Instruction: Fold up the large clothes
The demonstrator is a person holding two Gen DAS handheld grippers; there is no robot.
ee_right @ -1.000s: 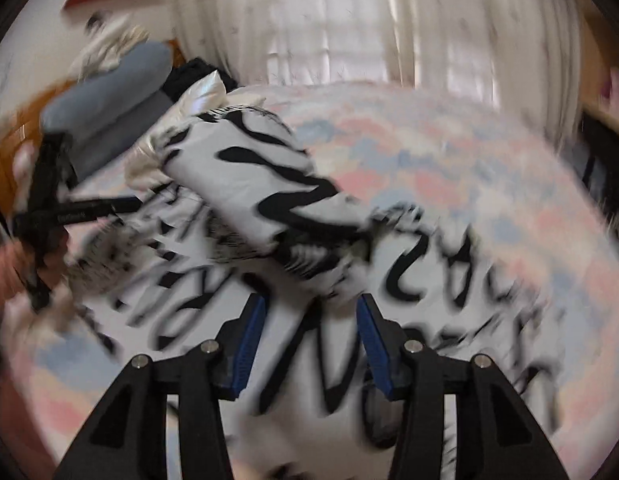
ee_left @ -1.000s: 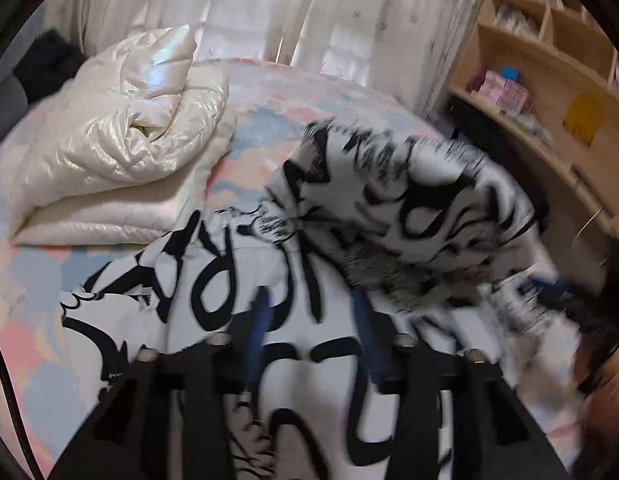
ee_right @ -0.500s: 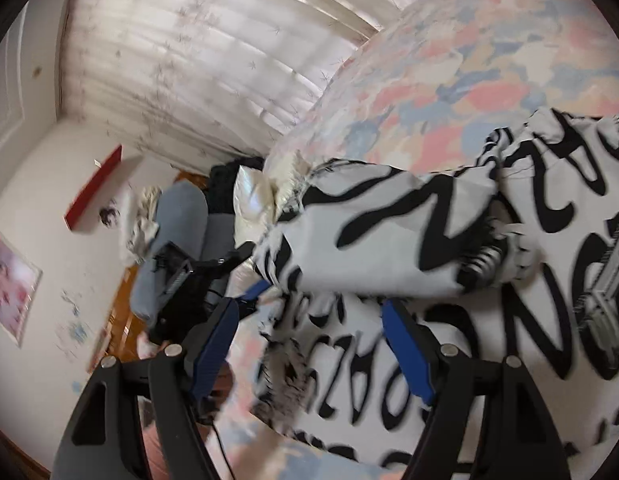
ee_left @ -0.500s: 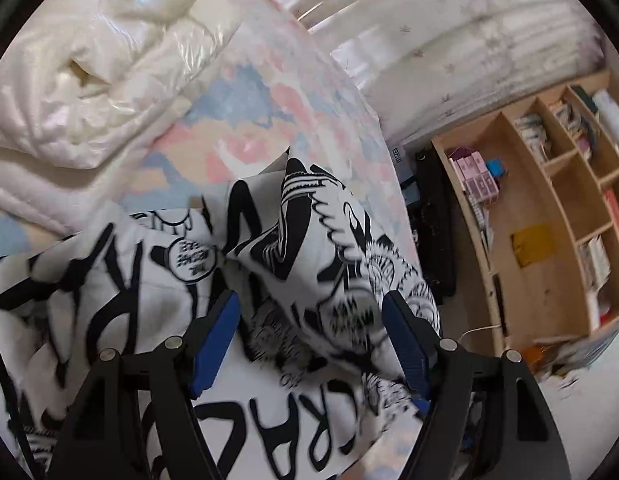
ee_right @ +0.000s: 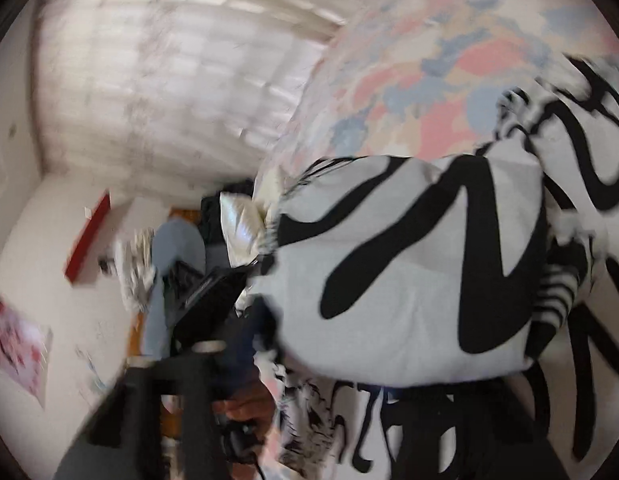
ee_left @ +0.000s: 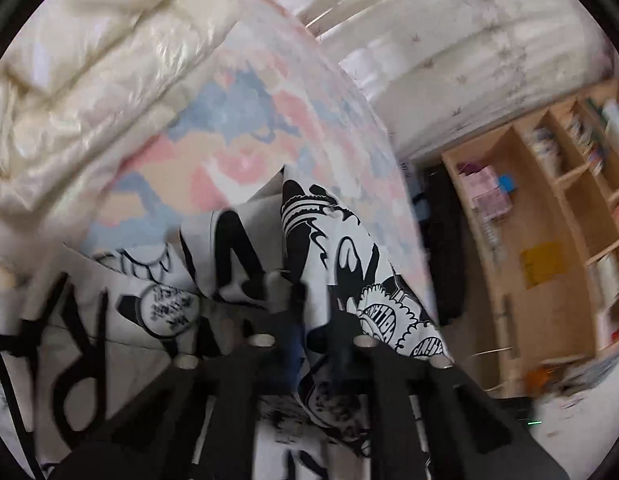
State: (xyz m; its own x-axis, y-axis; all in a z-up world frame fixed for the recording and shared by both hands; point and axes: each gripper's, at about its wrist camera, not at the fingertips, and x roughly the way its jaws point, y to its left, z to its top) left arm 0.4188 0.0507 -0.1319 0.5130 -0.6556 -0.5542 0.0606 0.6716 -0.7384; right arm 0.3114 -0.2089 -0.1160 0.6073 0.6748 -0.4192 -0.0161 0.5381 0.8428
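Garment (ee_left: 341, 264) and duvet (ee_left: 89, 80) on bed (ee_left: 245, 128)

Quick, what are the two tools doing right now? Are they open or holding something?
Left tool: shut on a fold of the black-and-white garment.
Right tool: closing around a bunched part of the garment; too blurred to tell if it grips yet.

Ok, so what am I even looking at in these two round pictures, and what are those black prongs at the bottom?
A person holds a two-finger gripper in each hand, each with a fisheye camera looking along its fingers; the prongs are those fingers. One picture is from the left gripper, the other from the right gripper. On the pastel bed lie a black-and-white printed garment and a cream quilt. The left gripper is shut on a fold of the garment. The right one's jaws are closing around a bulky fold; blur hides whether they press it yet.
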